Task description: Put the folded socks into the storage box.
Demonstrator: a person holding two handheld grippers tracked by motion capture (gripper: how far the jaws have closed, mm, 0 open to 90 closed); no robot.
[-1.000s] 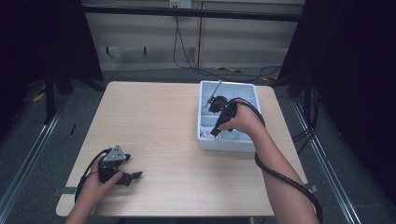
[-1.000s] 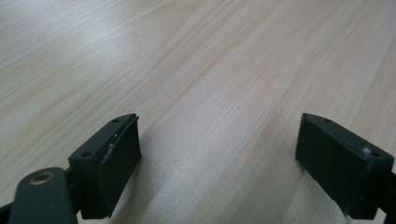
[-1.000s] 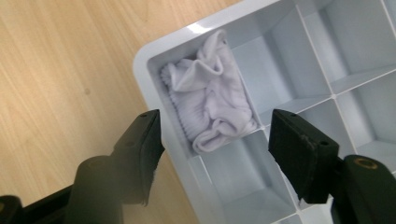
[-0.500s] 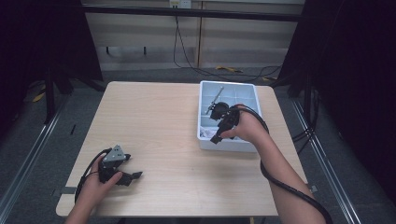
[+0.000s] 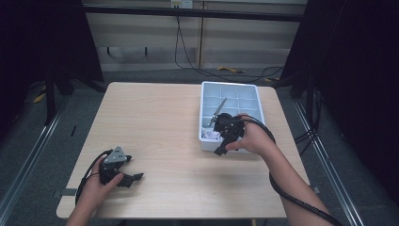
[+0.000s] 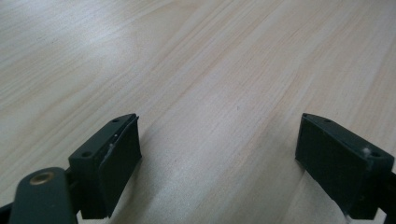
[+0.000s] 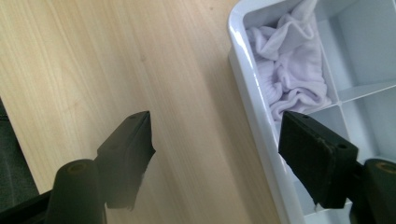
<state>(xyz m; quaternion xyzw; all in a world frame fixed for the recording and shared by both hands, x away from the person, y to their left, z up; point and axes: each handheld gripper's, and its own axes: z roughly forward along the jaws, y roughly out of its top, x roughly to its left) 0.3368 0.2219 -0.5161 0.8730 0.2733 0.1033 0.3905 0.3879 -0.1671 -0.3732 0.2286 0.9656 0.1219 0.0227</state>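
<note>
A white compartment tray (image 5: pixel 230 84) stands on the right side of the wooden table (image 5: pixel 155 117). A crumpled white cloth (image 5: pixel 210 136) lies in its near left compartment, and a thin grey item (image 5: pixel 219 110) lies farther back. My right gripper (image 5: pixel 220 149) hangs over the tray's near left corner. In the right gripper view its jaws straddle the tray rim (image 7: pixel 254 100), with the cloth (image 7: pixel 292 70) just beyond. My right gripper (image 7: pixel 219 128) is open; its jaws have just been opening and hold nothing. My left gripper (image 5: pixel 135 178) rests open at the table's front left, bare wood between its jaws (image 6: pixel 217 135).
Cables trail from both grippers over the table's near edge. Dark curtains stand on both sides of the table, and a low wall with loose cables (image 5: pixel 188 52) runs behind it. Bare wood (image 5: pixel 160 113) spans the table's middle and left.
My right gripper has drawn back from over the tray's middle toward its near left corner, and its jaws stand wider. The left gripper has stayed where it was.
</note>
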